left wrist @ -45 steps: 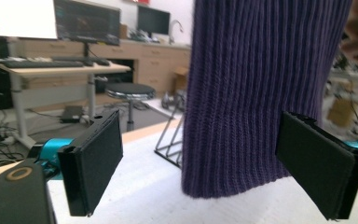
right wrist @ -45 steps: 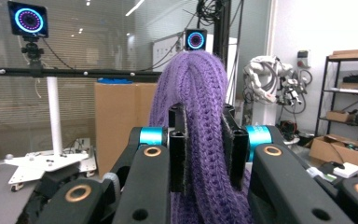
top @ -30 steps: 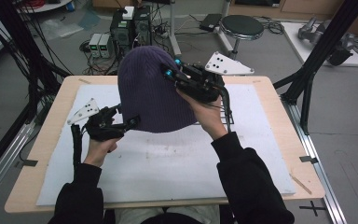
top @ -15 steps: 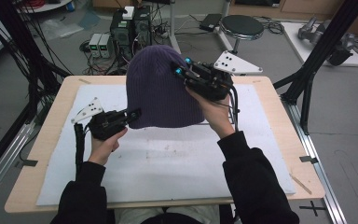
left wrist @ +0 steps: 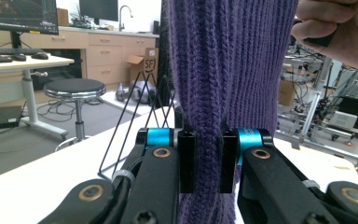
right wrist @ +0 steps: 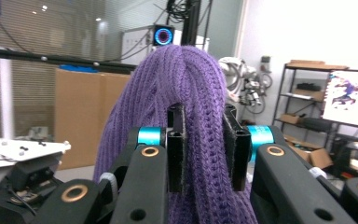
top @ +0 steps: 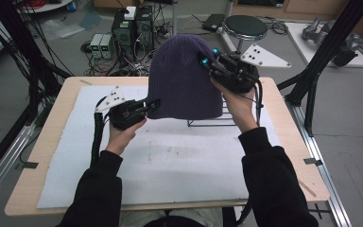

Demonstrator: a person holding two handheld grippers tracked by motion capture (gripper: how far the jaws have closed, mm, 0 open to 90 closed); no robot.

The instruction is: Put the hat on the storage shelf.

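A purple knit beanie hangs upright above the back of the table, held between both grippers. My left gripper is shut on its lower left hem; in the left gripper view the black jaws pinch a fold of the knit. My right gripper is shut on the hat's upper right side, and the right gripper view has the ribbed fabric bunched between its jaws. A black wire rack stands on the mat behind and below the hat, partly hidden by it.
A white mat covers the wooden table. On the floor beyond the table are a black stool and electronics boxes. A black frame post rises at the right.
Both grippers have carried the beanie to the right and slightly farther back. More of the wire rack now shows under the hat's right edge.
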